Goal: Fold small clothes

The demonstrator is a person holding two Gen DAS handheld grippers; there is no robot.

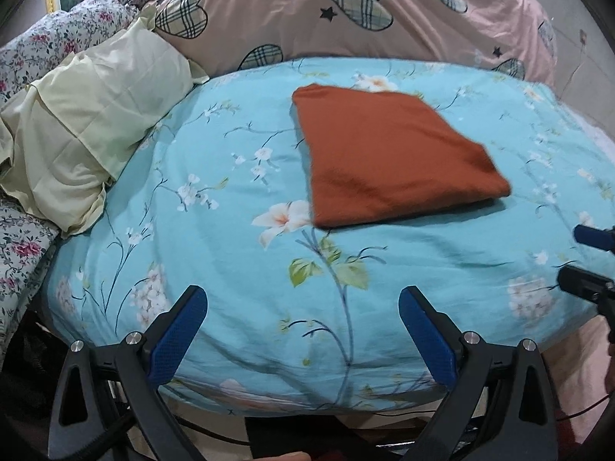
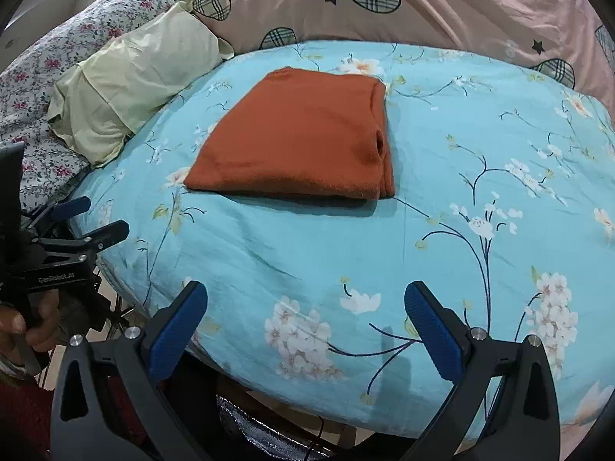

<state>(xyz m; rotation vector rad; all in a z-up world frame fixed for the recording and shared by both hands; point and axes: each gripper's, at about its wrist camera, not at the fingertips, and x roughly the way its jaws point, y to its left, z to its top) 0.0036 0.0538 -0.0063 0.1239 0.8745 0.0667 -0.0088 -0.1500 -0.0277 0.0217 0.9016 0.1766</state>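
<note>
A rust-orange garment (image 1: pixel 388 157) (image 2: pixel 303 138) lies folded into a flat rectangle on the light blue floral bedsheet (image 1: pixel 238 269) (image 2: pixel 442 176). My left gripper (image 1: pixel 303 299) hovers over the sheet's near edge, well short of the garment, jaws wide apart with nothing between the blue pads. My right gripper (image 2: pixel 305 296) stands likewise open and empty over the near edge, with the garment ahead of it and slightly left. The right gripper's fingers (image 1: pixel 592 238) show at the right edge of the left wrist view. A hand holds the left gripper (image 2: pixel 77 223) at the left of the right wrist view.
A pale yellow pillow (image 1: pixel 88 142) (image 2: pixel 134 77) lies left of the garment. A pink quilt with plaid hearts (image 1: pixel 346 11) (image 2: pixel 403 4) is heaped behind it. A flowered bedcover (image 1: pixel 46 42) (image 2: pixel 34 88) lies at the far left. The bed's edge (image 1: pixel 292 407) drops off just below the grippers.
</note>
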